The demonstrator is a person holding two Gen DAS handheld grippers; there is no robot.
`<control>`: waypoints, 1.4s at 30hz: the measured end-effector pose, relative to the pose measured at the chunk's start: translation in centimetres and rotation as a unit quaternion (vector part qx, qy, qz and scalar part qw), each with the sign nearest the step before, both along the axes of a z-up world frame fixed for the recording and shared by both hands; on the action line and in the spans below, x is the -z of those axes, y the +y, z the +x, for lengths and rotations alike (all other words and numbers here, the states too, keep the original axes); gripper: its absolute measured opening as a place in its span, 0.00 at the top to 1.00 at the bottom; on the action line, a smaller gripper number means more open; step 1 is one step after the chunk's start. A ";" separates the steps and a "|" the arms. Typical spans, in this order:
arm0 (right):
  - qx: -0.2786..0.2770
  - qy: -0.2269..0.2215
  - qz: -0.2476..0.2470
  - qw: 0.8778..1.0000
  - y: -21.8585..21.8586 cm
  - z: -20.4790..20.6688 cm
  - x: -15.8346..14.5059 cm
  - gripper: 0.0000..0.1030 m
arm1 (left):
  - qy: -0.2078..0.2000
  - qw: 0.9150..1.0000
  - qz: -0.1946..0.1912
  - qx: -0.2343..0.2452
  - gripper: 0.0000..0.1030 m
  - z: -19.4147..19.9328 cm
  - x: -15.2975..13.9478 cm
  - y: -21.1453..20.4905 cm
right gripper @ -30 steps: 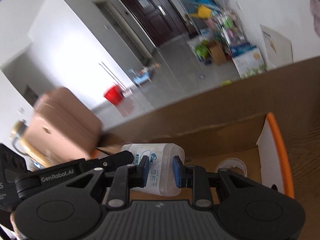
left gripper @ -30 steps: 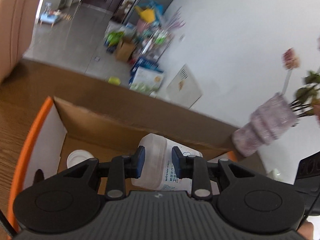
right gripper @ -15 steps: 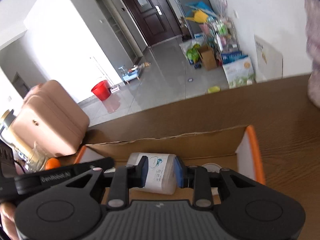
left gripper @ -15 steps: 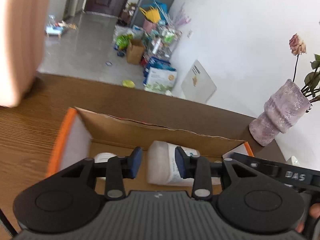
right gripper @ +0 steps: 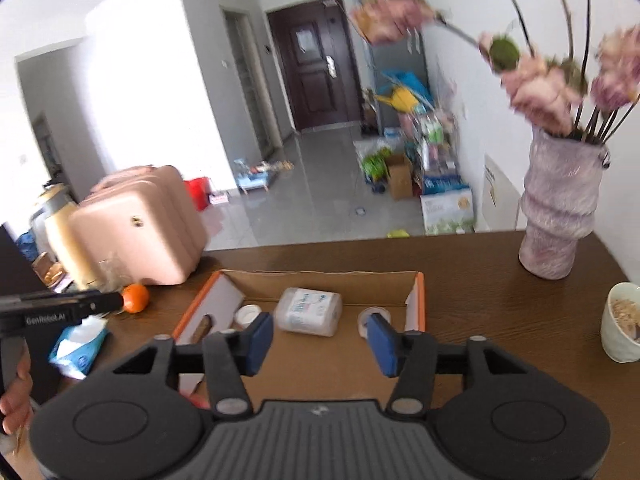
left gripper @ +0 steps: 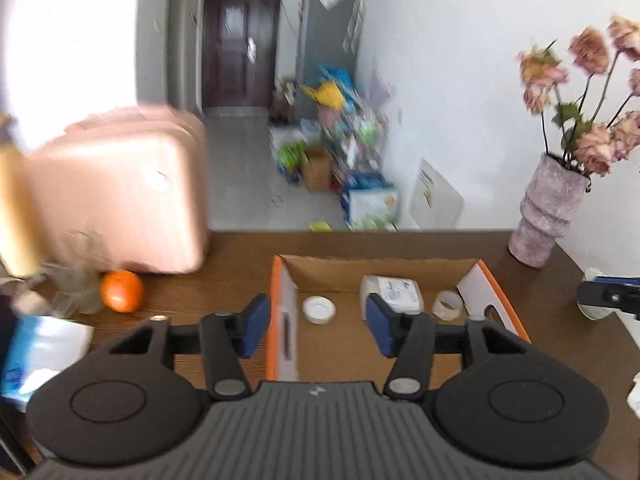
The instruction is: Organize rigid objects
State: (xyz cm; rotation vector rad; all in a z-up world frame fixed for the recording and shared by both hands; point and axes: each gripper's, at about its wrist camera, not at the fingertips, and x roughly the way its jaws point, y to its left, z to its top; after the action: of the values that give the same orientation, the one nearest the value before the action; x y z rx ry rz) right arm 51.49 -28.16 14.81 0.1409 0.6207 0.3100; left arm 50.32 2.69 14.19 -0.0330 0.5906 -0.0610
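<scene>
An orange-rimmed cardboard box (left gripper: 505,309) (right gripper: 419,300) sits on the brown table. Inside it a white plastic bottle (left gripper: 393,291) (right gripper: 309,311) lies on its side, with a white lid (left gripper: 318,309) (right gripper: 246,315) to its left and a tape roll (left gripper: 447,305) (right gripper: 363,317) to its right. My left gripper (left gripper: 316,330) is open and empty, above the box's near left part. My right gripper (right gripper: 319,339) is open and empty, just in front of the bottle. The left gripper's body also shows in the right wrist view (right gripper: 60,306).
An orange (left gripper: 121,290) (right gripper: 135,298), a tissue pack (left gripper: 36,354) (right gripper: 78,346), a glass (left gripper: 78,288) and a pink suitcase (left gripper: 120,196) (right gripper: 140,228) are on the left. A purple vase with flowers (left gripper: 546,212) (right gripper: 560,216) and a white cup (right gripper: 622,328) stand right.
Both grippers let go of the white bottle, opened wide and drew back and up from the box. The bottle now lies in the box.
</scene>
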 end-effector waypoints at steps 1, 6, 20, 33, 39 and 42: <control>-0.003 -0.014 0.002 1.000 0.1 -1.5 -0.2 0.45 | -0.017 1.000 0.010 -0.008 0.40 -2.1 0.1 0.2; -0.020 -0.088 0.009 0.996 0.6 -9.8 0.3 0.26 | -0.071 0.996 0.049 -0.013 0.38 -10.3 1.7 0.4; 0.041 -0.159 0.007 0.986 0.8 -29.4 11.6 0.15 | -0.181 0.981 0.063 -0.030 0.01 -33.2 11.4 -0.5; -0.023 -0.160 -0.033 0.986 4.4 -34.6 17.0 0.11 | -0.145 0.987 0.054 -0.045 0.00 -35.2 15.6 0.5; 0.020 -0.140 -0.039 0.989 2.4 -33.8 17.6 0.11 | -0.133 0.990 0.048 -0.024 0.00 -33.9 15.8 -0.7; 0.034 -0.120 -0.045 0.991 1.4 -32.7 18.0 0.11 | -0.126 0.991 0.045 -0.015 0.00 -32.9 16.1 -1.6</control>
State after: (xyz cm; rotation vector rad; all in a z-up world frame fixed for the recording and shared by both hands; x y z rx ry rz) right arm 18.83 -26.78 -3.18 0.0363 0.3894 0.2279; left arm 17.38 1.14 -1.90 0.0533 0.3406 -0.0089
